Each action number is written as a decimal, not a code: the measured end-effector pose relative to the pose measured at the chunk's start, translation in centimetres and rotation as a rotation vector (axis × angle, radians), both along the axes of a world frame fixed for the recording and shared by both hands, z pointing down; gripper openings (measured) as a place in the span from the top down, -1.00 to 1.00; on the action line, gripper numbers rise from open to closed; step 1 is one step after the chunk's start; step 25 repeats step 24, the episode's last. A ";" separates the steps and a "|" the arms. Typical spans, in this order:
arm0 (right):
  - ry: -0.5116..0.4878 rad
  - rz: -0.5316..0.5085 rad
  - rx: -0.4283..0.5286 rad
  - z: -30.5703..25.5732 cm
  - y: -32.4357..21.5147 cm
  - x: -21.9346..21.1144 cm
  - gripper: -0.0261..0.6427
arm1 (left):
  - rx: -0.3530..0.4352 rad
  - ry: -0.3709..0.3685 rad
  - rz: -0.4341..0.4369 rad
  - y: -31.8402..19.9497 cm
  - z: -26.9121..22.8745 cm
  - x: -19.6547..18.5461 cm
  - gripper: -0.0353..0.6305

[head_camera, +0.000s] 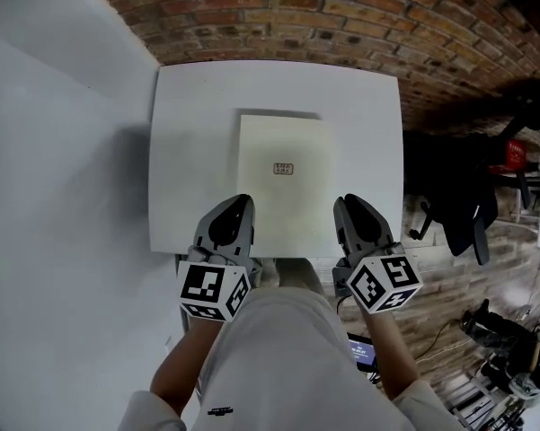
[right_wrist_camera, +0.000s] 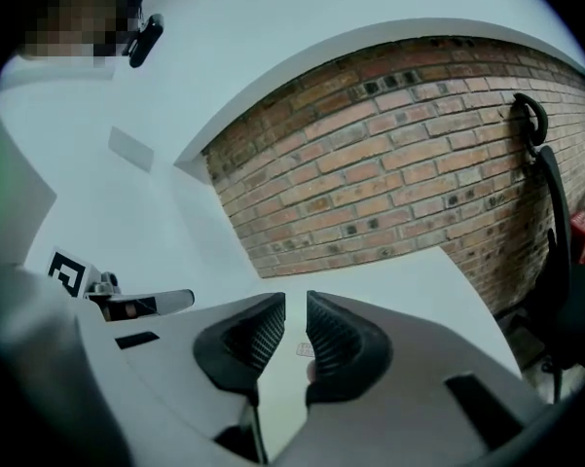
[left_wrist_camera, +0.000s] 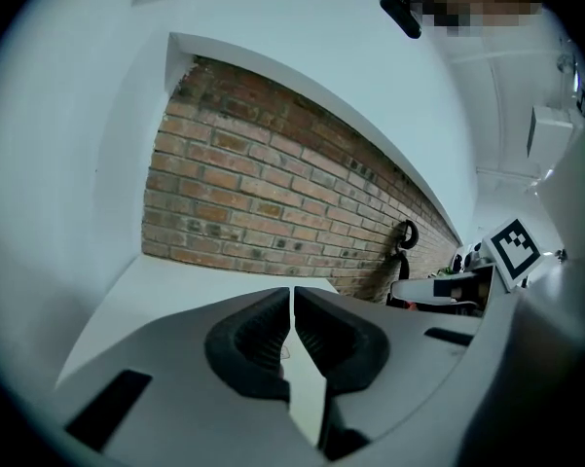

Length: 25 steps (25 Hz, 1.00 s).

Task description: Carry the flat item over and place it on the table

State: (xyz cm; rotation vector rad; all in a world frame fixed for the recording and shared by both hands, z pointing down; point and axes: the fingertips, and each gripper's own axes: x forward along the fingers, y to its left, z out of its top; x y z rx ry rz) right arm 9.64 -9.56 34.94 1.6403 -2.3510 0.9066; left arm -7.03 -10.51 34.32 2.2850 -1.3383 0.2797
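A: Where's the sheet (head_camera: 283, 196) lying?
B: It's lying flat on the white counter (head_camera: 189, 151), abt mid-width, its near edge reaching roughly to the counter's near edge. A small label (head_camera: 283, 169) is facing up at its centre.
A: Grippers?
B: L gripper (head_camera: 243, 201) is hanging over the near-left corner, jaws closed together, gripping nothing. R gripper (head_camera: 345, 203) is over the near-right corner, jaws closed to a thin slit, also gripping nothing. Can't tell if either's touching the sheet.
A: Behind?
B: Brick wall (head_camera: 341, 7) is running past the counter's far side
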 end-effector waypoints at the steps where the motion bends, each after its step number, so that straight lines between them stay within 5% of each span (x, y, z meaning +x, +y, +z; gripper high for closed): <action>1: -0.001 -0.001 0.007 -0.5 0.2 -0.1 0.66 | 0.007 0.003 0.002 0.2 -0.5 0.1 0.80; 25: 0.011 -0.011 0.058 -3.5 1.6 -1.0 0.69 | 0.053 0.030 0.046 0.7 -4.0 0.5 0.81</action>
